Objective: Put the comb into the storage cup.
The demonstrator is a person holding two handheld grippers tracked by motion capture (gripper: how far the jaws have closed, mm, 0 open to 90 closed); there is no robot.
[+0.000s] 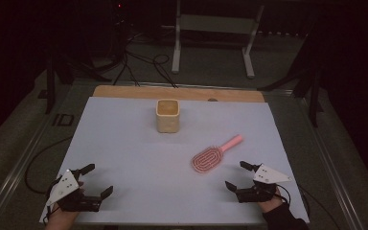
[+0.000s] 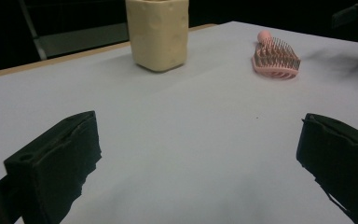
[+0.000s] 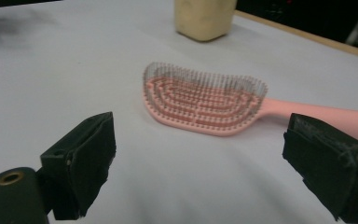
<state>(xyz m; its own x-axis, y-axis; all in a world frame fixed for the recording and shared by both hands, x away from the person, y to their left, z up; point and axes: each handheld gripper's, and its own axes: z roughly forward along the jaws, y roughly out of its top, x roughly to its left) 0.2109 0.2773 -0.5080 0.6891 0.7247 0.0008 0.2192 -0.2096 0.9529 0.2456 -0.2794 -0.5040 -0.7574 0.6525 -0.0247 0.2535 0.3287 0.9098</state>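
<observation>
1. While both grippers rest at the near edge of the white table sheet (image 1: 124,158), the pink hairbrush (image 1: 210,157) lies right of centre, bristles up, its handle pointing to the far right.
2. The right gripper (image 1: 237,175) sits at the near right, just beside the brush head and apart from it. Its jaws stand wide open with nothing between them.
3. In the right gripper view the hairbrush (image 3: 205,100) lies just beyond the two black jaws, its oval head between them in line of sight and its handle running off behind the right jaw; no pad touches it.
4. The left gripper (image 1: 98,179) sits at the near left, well apart from the brush. Its jaws are also spread wide and hold nothing.
5. In the left gripper view only bare sheet lies between the jaws, with the hairbrush (image 2: 276,59) far off to the right.
6. A cream square cup (image 1: 167,115) stands upright toward the far middle of the sheet, well apart from the brush and from both grippers.
7. Beyond the sheet's far edge a strip of wooden tabletop (image 1: 124,91) shows.
8. A person's hand (image 1: 62,218) holds the left gripper at the bottom edge of the high view.
</observation>
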